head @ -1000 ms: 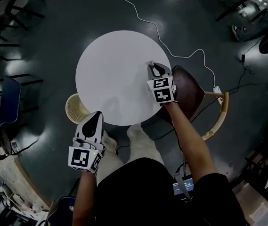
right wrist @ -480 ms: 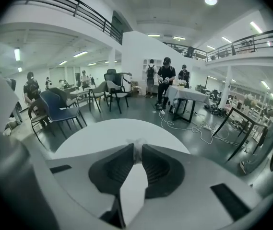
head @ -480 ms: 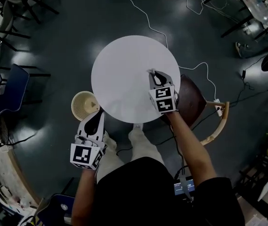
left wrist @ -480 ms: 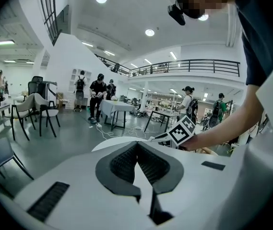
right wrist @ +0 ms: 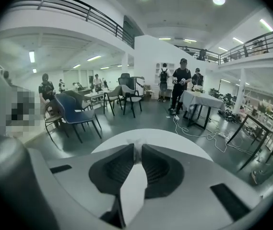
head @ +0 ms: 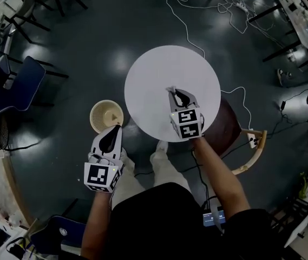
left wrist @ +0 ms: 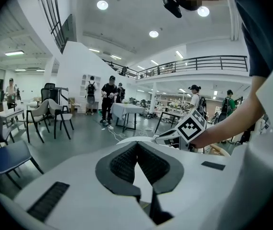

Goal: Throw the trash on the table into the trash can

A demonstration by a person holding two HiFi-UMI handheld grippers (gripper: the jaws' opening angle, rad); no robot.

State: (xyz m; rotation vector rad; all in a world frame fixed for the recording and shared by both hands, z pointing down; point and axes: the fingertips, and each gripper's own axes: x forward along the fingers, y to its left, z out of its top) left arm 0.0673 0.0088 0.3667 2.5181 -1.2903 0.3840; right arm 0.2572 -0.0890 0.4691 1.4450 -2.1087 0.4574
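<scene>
A small crumpled bit of see-through trash [right wrist: 136, 151] is pinched at the tips of the right gripper [head: 171, 90], whose jaws have just been closing. It is over the round white table [head: 154, 72]. The round, tan, woven trash can [head: 106, 116] stands open on the dark floor, just beside the table's edge.

This is a large open-plan lab or workshop hall. A mezzanine with a black railing [left wrist: 198, 61] runs above a polished dark floor [head: 89, 47], lit by round ceiling lights [left wrist: 102, 5]. Cloth-covered tables [left wrist: 126, 110], loose chairs [left wrist: 50, 114] and cluttered benches [head: 300, 10] stand about. White cables [right wrist: 194, 128] trail across the floor, and several people [left wrist: 110, 97] stand in the background.
</scene>
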